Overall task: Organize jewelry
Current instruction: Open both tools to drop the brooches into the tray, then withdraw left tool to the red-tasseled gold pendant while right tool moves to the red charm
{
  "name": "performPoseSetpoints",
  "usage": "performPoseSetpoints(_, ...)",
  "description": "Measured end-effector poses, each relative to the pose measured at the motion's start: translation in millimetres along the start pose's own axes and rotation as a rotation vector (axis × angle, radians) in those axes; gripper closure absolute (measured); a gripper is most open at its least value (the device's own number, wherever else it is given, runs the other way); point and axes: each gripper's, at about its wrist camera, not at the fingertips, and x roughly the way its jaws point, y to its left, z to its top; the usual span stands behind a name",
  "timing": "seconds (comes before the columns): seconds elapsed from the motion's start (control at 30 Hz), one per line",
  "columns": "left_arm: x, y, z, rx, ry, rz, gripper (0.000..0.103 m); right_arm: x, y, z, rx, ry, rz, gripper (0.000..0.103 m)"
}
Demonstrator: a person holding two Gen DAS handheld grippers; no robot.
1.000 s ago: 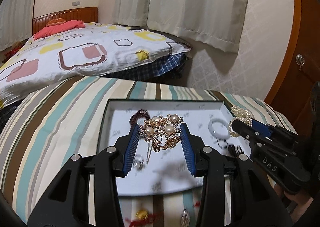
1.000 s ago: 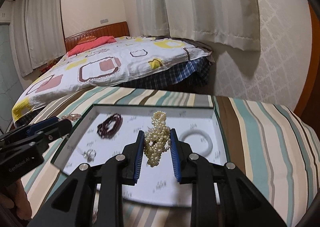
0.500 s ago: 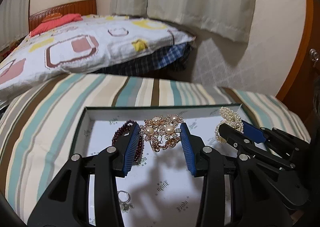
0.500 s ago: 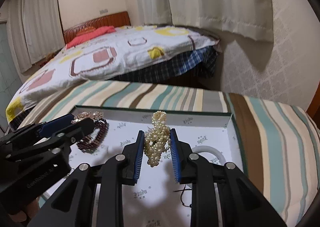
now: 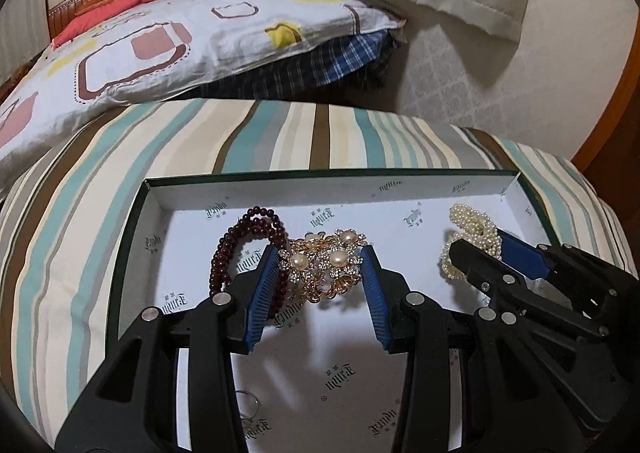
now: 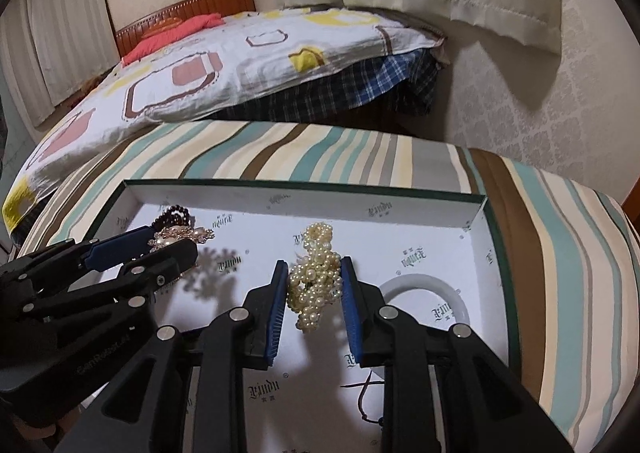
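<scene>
Both grippers have moved farther over the box. Left gripper jaws grip the gold brooch, partly hiding the dark bead bracelet. Right gripper jaws grip the pearl bracelet; the white bangle is half hidden behind it.

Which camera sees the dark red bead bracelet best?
The left wrist view. There the dark red bead bracelet shows as nearly a full loop lying in the box, beside the left gripper holding the gold brooch. In the right wrist view only a small part peeks out behind the left gripper.
</scene>
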Motion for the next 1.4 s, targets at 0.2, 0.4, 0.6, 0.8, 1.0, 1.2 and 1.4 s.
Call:
performPoseSetpoints(0.2, 1, -1, 1, 0.007, 0.004, 0.008, 0.055, 2, -3, 1, 0.016, 0.015, 0.005, 0.068)
performPoseSetpoints(0.4, -4, 1, 2, -0.005, -0.010, 0.000, 0.047, -5, -6, 0, 0.019, -0.016, -0.014, 0.067)
performPoseSetpoints(0.6, -22, 0, 0, -0.008, -0.073, -0.006, 0.042, -21, -7, -1, 0.015, -0.071, -0.025, 0.067)
performPoseSetpoints(0.8, -51, 4, -4, -0.016, -0.158, -0.003, 0.037, -43, -7, -6, 0.010, -0.128, -0.041, 0.067)
performPoseSetpoints(1.0, -87, 14, -19, -0.019, -0.240, 0.018, 0.036, -69, -5, -16, 0.013, -0.170, -0.065, 0.067)
performPoseSetpoints(1.2, -120, 30, -41, -0.034, -0.290, 0.050, 0.036, -89, -2, -36, 0.020, -0.186, -0.094, 0.067)
performPoseSetpoints(1.4, -143, 38, -64, -0.034, -0.315, 0.066, 0.036, -104, 2, -65, 0.045, -0.181, -0.106, 0.067)
